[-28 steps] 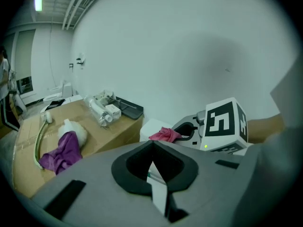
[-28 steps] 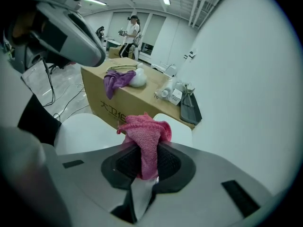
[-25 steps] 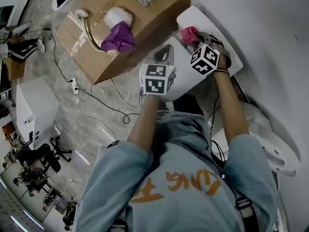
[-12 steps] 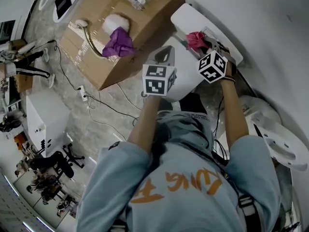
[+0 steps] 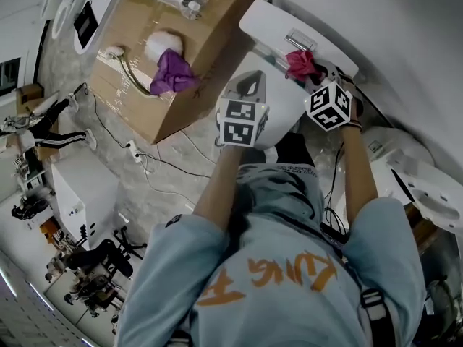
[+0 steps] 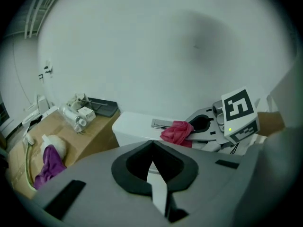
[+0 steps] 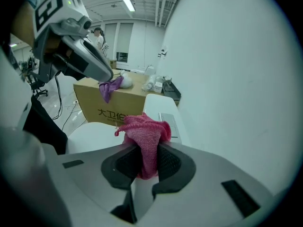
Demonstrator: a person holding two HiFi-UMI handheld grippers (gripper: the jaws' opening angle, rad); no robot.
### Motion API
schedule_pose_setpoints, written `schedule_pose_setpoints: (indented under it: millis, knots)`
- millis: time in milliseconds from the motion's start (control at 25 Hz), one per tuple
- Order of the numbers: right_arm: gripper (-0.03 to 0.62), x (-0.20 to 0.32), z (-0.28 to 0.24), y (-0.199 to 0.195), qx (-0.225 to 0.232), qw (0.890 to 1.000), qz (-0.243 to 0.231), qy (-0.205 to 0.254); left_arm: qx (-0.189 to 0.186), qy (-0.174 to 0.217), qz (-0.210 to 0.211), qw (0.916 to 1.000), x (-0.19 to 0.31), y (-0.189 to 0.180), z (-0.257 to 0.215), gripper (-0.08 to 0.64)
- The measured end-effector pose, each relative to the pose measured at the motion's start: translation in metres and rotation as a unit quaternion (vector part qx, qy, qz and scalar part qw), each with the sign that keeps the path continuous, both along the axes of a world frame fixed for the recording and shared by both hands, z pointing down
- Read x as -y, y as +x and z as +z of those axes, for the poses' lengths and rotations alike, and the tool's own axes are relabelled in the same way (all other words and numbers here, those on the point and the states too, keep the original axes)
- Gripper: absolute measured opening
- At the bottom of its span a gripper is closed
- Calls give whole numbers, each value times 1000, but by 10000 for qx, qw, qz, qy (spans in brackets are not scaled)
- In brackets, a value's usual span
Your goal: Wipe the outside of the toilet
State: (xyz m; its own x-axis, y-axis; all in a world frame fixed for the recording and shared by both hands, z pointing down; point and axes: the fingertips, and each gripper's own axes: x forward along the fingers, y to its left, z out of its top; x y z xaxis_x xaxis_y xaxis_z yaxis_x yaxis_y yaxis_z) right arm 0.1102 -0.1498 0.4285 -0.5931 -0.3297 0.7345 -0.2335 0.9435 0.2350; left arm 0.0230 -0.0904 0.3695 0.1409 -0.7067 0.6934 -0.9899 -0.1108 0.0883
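Cloth [image 7: 144, 134] is clamped in right gripper [image 7: 147, 162] at the tank [image 5: 268, 26], apparently touching it. Left gripper [image 6: 152, 162] is closed and empty. A sweep across is required next.

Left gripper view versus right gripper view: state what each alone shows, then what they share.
Only the left gripper view: the left hand-held gripper seen along its jaws, shut and empty. Only the right gripper view: ceiling strip lights, black lettering on the brown cardboard box. Both: the right hand-held gripper shut on the crumpled pink cloth, that box, the white ceramic toilet tank, a purple cloth.
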Motion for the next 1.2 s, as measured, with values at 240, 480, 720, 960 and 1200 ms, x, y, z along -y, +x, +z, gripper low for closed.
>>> schedule_pose_setpoints:
  millis: [240,480,720,960,1200]
  knots:
    - [74,-2,-5,42,379,9958,744,-385,-47,-59,205,9998,-5,16,2,25]
    - [75,-5,-5,76,719,9853,1406,-653,-115,-137,321,9993,-15,26,11,25]
    - [76,-12,-5,103,874,9739,1963,-729,163,-171,415,9989,-25,27,16,25]
    - [77,-19,-2,120,1080,9586,2458,-950,14,-107,343,9994,-46,22,23,25]
    - [77,-42,-28,97,2044,9298,2710,-1423,-311,3,-14,9995,-57,-13,41,25]
